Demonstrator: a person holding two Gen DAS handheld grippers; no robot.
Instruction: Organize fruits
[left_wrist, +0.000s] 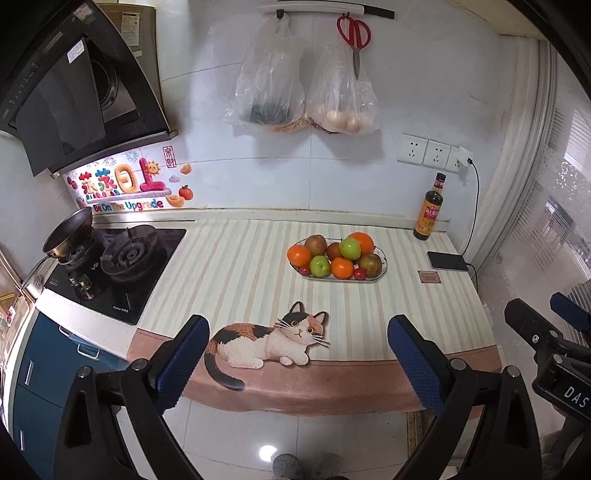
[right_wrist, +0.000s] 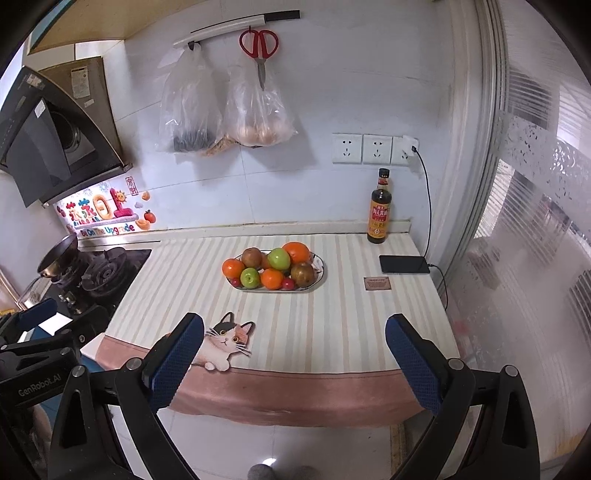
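Observation:
An oval plate (left_wrist: 382, 271) (right_wrist: 320, 276) stands on the striped counter mat and holds oranges (left_wrist: 299, 255) (right_wrist: 232, 268), green apples (left_wrist: 349, 247) (right_wrist: 278, 258), brownish fruits (left_wrist: 370, 264) (right_wrist: 303, 274) and small red fruits (left_wrist: 359, 273) (right_wrist: 288, 283). My left gripper (left_wrist: 297, 334) is open and empty, held back over the counter's front edge, well short of the plate. My right gripper (right_wrist: 295, 332) is open and empty too, also near the front edge. The right gripper's body shows at the right edge of the left wrist view (left_wrist: 546, 343).
A gas hob (left_wrist: 122, 266) with a pan (left_wrist: 68, 234) lies at the left. A sauce bottle (right_wrist: 379, 208), a charging phone (right_wrist: 403, 264) and a small brown card (right_wrist: 376, 283) are at the counter's right. Plastic bags (right_wrist: 225, 110) and scissors (right_wrist: 260, 48) hang on the wall.

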